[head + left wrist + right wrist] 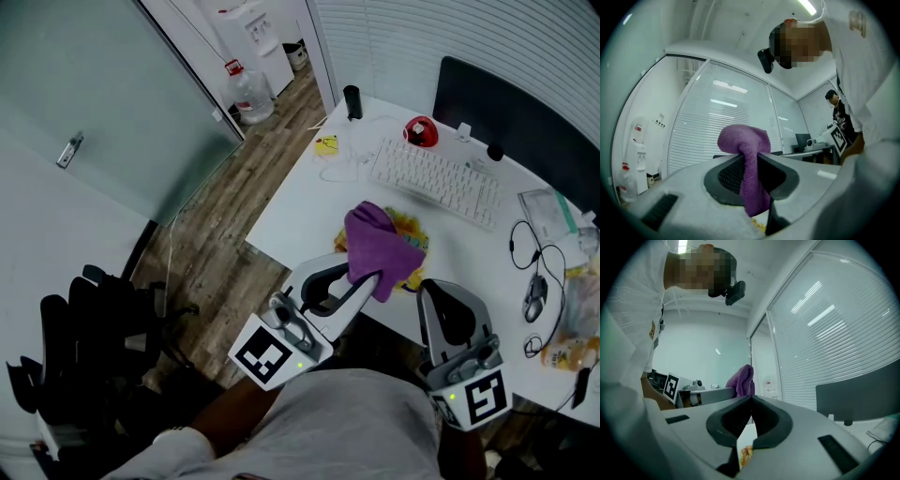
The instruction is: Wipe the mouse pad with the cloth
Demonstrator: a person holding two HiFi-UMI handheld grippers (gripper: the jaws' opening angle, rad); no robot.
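Closest to me, the left gripper [367, 278] has its jaws pinched on a fold of the purple cloth [375, 239], and most of the cloth bunches up past the tips. The right gripper [427, 284] is closed too, with a thin white sheet printed in orange caught between its jaws. I take that to be the near edge of the mouse pad [417, 240].

The pad lies at the front edge of the white desk [309, 202], mostly under the cloth. To wipe it well, I'd keep that edge pinned, lower the cloth until it lies flat on the pad, and stroke away from the held side (a bunched cloth only dabs).

Further back on the desk are a white keyboard [436, 176], a mouse [535, 298] with its cables, a red round object [421, 131] and a dark monitor [516, 112]. Beyond those I can see window blinds [469, 37], a wood floor [216, 216] and a water bottle [248, 94].
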